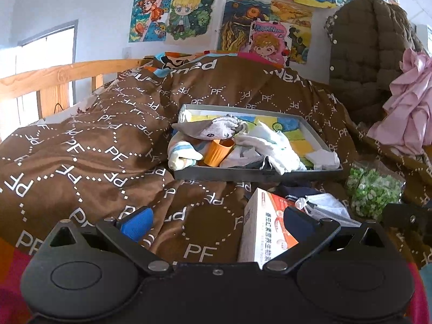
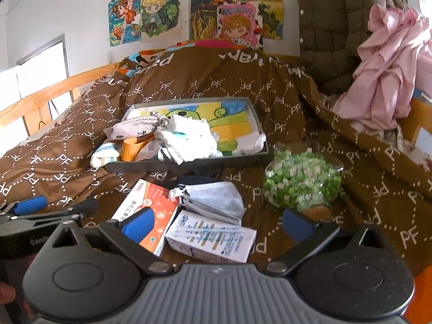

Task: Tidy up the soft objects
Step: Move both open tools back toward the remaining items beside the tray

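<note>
The left gripper (image 1: 216, 221) hangs with its jaws spread wide and empty, blue ribbed pads facing each other above the brown quilt (image 1: 89, 145), a soft cover printed with dotted hexagons and white letters; the right gripper (image 2: 216, 224) is likewise spread and holds nothing, its jaws either side of a white carton (image 2: 213, 243) with blue print; beside that lies an orange-and-white box (image 2: 147, 205), flat and stiff, and a crumpled pale face mask (image 2: 213, 199) rests partly on both; to the right sits a clear crinkled bag of green and white bits (image 2: 302, 183); further back on the bed a shallow grey tray (image 1: 318, 174) with a bright painted floor holds the soft things in a heap: a grey knitted sock (image 1: 213, 129), white cloths (image 1: 267, 145), a striped rolled sock (image 1: 181, 154) drooping over the rim, and a ribbed orange plastic cup (image 1: 216, 152) tilted among them; a pink garment (image 2: 388, 67) and a quilted olive jacket (image 2: 329, 27) hang behind.
</note>
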`<action>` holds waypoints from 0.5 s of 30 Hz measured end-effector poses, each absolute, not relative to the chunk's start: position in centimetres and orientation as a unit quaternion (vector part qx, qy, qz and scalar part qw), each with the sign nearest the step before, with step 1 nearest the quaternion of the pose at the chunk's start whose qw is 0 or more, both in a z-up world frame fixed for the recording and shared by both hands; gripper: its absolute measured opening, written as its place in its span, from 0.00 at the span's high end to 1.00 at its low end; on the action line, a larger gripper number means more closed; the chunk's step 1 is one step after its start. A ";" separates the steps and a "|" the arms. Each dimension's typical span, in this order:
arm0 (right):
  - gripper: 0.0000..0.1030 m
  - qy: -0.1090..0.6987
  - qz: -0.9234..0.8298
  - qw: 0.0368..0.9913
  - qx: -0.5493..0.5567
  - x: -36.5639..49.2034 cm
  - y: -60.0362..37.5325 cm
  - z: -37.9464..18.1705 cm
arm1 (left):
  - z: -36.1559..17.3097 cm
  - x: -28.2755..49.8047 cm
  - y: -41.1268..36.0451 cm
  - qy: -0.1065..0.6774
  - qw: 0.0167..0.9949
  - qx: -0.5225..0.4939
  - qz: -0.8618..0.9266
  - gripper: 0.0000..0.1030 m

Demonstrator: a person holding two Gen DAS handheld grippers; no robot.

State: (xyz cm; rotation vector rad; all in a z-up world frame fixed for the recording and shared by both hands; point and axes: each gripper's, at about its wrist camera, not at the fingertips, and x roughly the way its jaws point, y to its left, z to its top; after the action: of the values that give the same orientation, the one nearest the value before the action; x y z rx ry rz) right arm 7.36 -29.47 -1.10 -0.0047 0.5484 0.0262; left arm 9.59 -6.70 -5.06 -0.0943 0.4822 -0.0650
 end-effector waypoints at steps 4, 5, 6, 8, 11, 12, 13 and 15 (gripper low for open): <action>0.00 0.258 0.009 0.966 -0.014 7.7 -29.4 -1.2 | -4.9 10.2 -6.2 0.232 0.970 -0.066 -0.030 0.01; 0.00 0.254 0.008 0.967 -0.017 7.8 -29.4 -1.2 | -4.9 10.4 -6.0 0.232 0.970 -0.072 -0.028 0.01; 0.00 0.250 0.008 0.968 -0.022 8.0 -29.3 -1.2 | -5.0 10.7 -5.8 0.233 0.969 -0.077 -0.026 0.01; 0.00 0.240 0.009 0.970 -0.032 8.3 -29.2 -1.3 | -5.0 11.2 -5.5 0.239 0.966 -0.092 -0.026 0.01; 0.00 0.229 0.008 0.972 -0.047 9.2 -29.2 -1.4 | -5.0 12.0 -5.0 0.242 0.963 -0.116 -0.034 0.01; 0.00 0.227 0.008 0.972 -0.051 9.6 -29.1 -1.5 | -5.0 12.3 -4.9 0.240 0.962 -0.121 -0.039 0.01; 0.00 0.227 0.009 0.972 -0.053 10.0 -29.1 -1.6 | -5.1 12.6 -4.8 0.238 0.963 -0.121 -0.043 0.01; 0.00 0.225 0.013 0.973 -0.055 10.8 -29.1 -1.8 | -5.3 13.2 -4.8 0.239 0.963 -0.115 -0.049 0.01</action>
State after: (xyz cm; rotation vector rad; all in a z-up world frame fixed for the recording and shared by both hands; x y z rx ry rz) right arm 10.78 -29.09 -1.75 -0.1119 0.4545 0.0254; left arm 13.24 -4.75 -5.26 -0.2339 0.4833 -0.1001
